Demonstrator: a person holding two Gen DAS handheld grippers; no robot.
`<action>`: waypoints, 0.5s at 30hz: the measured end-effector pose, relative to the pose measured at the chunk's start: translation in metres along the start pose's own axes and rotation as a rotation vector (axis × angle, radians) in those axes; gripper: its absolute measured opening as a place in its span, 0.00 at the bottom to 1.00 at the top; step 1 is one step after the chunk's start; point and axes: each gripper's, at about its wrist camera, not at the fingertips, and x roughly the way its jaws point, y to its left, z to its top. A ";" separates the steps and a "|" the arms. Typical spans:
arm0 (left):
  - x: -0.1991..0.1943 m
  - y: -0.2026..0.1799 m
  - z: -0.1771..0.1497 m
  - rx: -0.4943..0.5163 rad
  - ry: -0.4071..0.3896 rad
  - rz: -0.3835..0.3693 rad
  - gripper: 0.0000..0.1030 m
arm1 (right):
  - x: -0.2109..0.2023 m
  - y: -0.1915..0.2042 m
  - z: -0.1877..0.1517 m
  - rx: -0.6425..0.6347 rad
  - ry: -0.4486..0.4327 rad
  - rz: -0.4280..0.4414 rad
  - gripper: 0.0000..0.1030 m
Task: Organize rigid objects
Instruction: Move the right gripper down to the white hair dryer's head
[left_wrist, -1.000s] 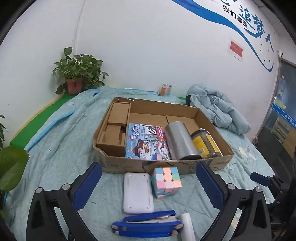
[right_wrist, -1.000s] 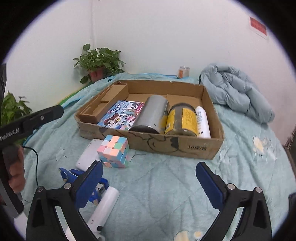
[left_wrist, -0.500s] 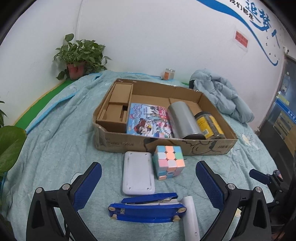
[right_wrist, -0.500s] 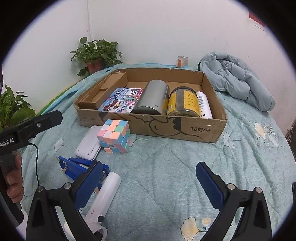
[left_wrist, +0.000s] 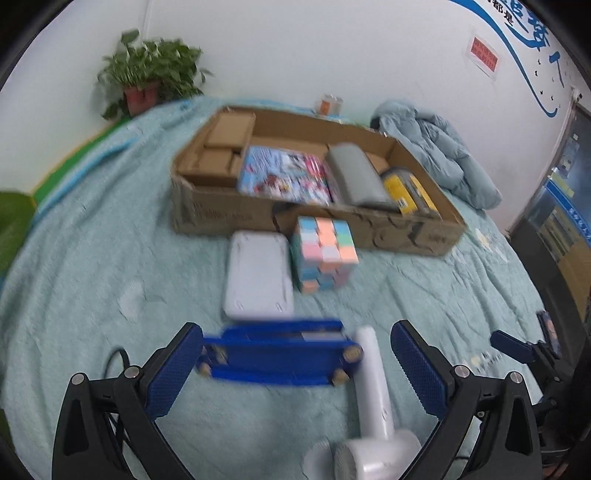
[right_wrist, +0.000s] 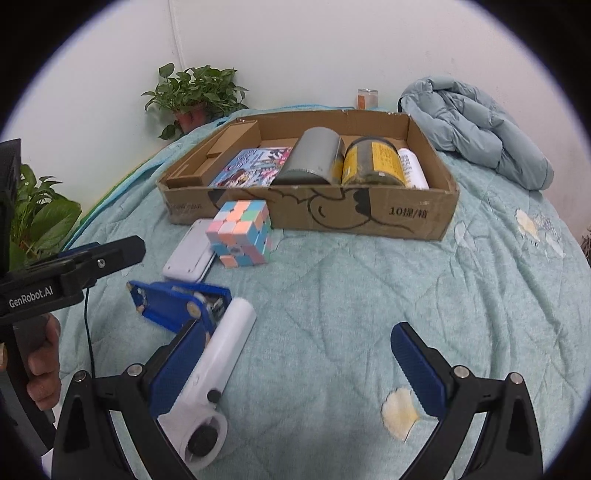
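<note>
Left gripper spread wide and empty, aimed down at the blue stapler on the quilt. Stapler lying crosswise just ahead of the pads, long axis running pad to pad, not across the gap. Judged nearer than the right gripper, likewise released and empty. White handheld fan touching the stapler's right end; cardboard box well beyond.

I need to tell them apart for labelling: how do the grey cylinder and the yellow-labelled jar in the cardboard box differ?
The grey cylinder is plain and matt, with no label; the yellow-labelled jar carries a printed yellow label over dark contents. The cylinder lies nearer the picture book; the jar lies nearer the white bottle. Both lie on their sides, side by side, in the cardboard box.
</note>
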 end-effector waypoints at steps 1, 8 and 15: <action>0.004 0.000 -0.010 -0.011 0.038 -0.043 0.99 | -0.002 0.000 -0.007 0.003 0.006 0.016 0.97; 0.028 -0.011 -0.053 -0.036 0.234 -0.187 0.99 | -0.023 0.031 -0.055 -0.182 0.037 0.202 0.96; 0.054 -0.033 -0.073 -0.102 0.432 -0.333 0.83 | -0.005 0.060 -0.066 -0.255 0.133 0.266 0.75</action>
